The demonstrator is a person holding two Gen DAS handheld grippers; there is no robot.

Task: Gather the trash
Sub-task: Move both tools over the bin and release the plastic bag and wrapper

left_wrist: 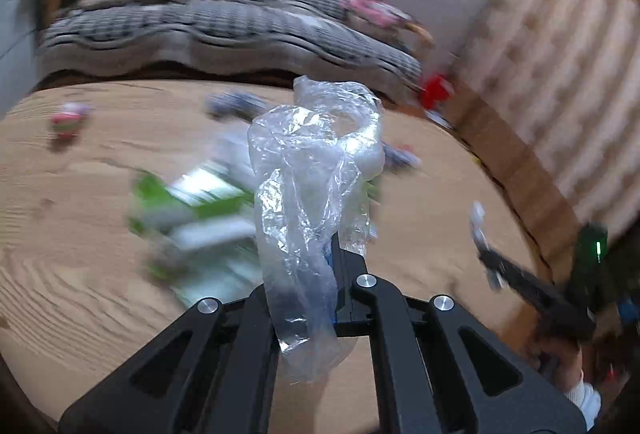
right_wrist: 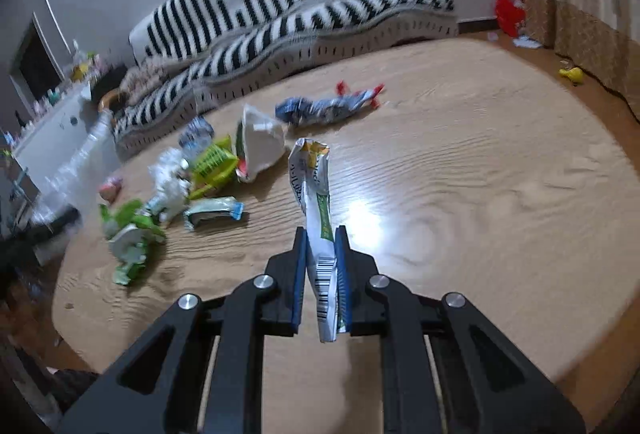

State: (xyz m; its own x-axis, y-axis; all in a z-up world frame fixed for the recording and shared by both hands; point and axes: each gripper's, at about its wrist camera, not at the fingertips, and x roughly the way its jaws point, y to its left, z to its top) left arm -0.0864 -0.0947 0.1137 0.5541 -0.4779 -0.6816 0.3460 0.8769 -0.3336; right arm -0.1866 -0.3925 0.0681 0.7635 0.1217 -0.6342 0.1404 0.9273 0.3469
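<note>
Wood-grain floor (right_wrist: 460, 194), smooth, glossy under glare. Thin clear plastic film (left_wrist: 308, 194), crinkled, shiny. Printed wrapper (right_wrist: 320, 218), glossy, creased, perhaps coated paper. Matt black plastic gripper arms with bright metal rivets (right_wrist: 264, 281). Woven cloth sofa cover (right_wrist: 304, 18).

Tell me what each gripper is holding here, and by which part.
The left gripper is shut on a crumpled clear plastic bag, pinched near its lower middle. The right gripper is shut on a white-and-green wrapper, gripped at its barcode end.

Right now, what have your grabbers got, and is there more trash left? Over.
Left gripper shut on clear plastic bag. Right gripper shut on crumpled wrapper. More litter on the wooden floor. Nothing blocking.
</note>
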